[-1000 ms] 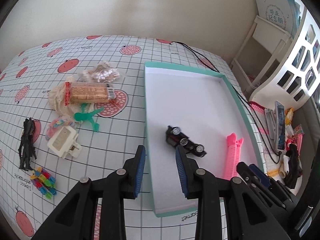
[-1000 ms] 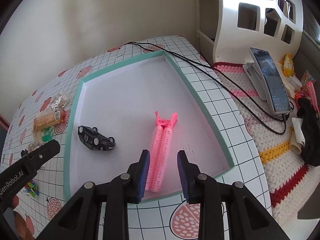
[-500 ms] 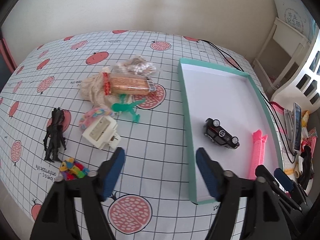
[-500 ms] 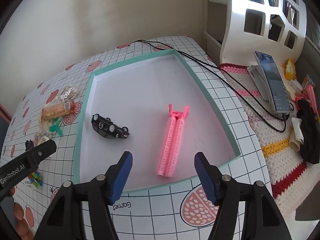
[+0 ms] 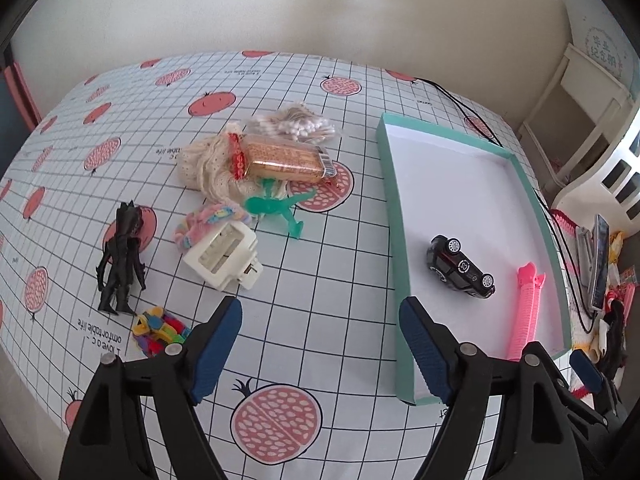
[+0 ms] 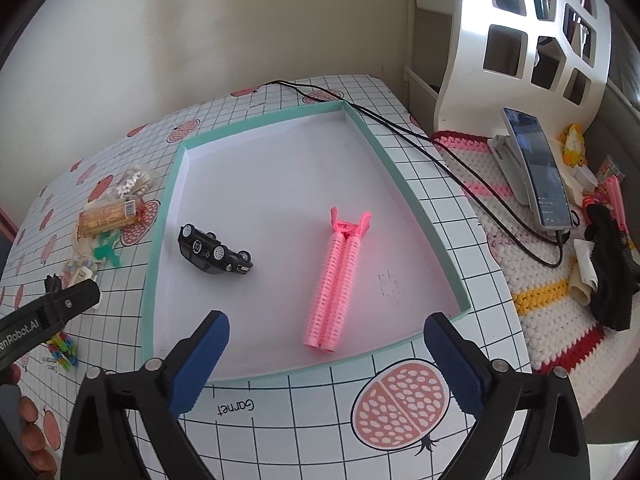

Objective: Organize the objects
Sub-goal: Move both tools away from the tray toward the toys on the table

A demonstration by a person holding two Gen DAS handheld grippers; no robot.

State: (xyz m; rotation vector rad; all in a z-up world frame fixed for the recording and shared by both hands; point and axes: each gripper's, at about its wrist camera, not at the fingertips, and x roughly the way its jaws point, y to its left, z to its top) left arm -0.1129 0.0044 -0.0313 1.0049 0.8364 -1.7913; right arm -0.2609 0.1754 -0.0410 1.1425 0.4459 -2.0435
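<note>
A teal-rimmed white tray [image 5: 390, 184] [image 6: 164, 216] holds an overturned black toy car [image 5: 460, 268] [image 6: 212, 252] and a pink hair-roller clip [image 5: 524, 312] [image 6: 336, 280]. Left of the tray lie a snack bar [image 5: 280, 158], a cotton-swab bag [image 5: 296, 126], a cream crochet piece [image 5: 204, 164], a green figure [image 5: 280, 208], a pastel scrunchie [image 5: 200, 220], a white claw clip [image 5: 222, 256], a black figure [image 5: 122, 256] and coloured clips [image 5: 158, 330]. My left gripper [image 5: 320, 348] is open over the tablecloth. My right gripper [image 6: 326, 360] is open at the tray's near rim.
A black cable [image 6: 400, 128] runs past the tray's far corner to a phone on a stand [image 6: 536, 172]. A crochet mat [image 6: 532, 292] with small items lies right of the table. A white shelf unit [image 6: 532, 36] stands behind it. The wall backs the table.
Both grippers went from nearly shut to wide open and drew back from the tray. The left gripper swung left, away from the car, bringing the loose items into view.
</note>
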